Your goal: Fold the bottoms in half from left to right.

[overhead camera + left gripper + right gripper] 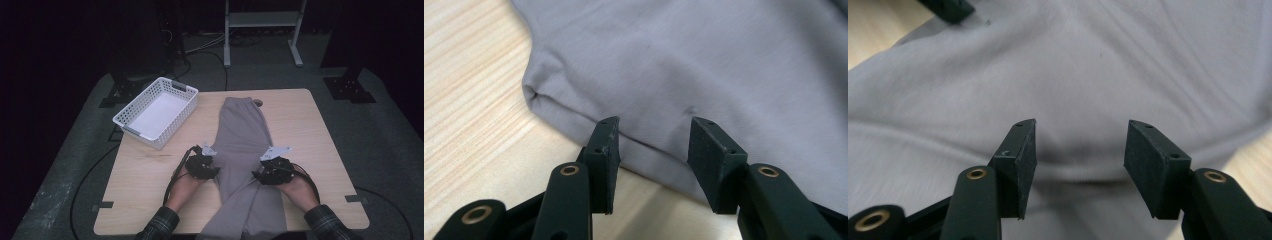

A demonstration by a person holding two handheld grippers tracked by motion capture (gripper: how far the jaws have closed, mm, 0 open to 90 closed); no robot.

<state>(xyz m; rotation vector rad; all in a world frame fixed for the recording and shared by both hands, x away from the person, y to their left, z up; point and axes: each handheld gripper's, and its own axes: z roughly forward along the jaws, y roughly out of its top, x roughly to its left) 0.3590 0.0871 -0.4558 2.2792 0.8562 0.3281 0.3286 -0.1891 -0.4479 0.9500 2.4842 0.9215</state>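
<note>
A grey garment (242,135) lies lengthwise down the middle of the wooden table (320,135), and its near end hangs over the front edge. My left gripper (215,166) is at the garment's left edge. In the left gripper view the folded hem (574,107) runs just beyond the open left gripper (654,134), whose pads touch nothing. My right gripper (258,175) is at the garment's right side. In the right gripper view the open right gripper (1080,136) hovers over the grey cloth (1088,75), which bunches slightly between the jaws.
A white plastic basket (156,112) stands tilted over the table's back left edge. A metal stand (262,30) is on the floor behind the table. Bare wood lies left and right of the garment. Black cables trail off both grippers.
</note>
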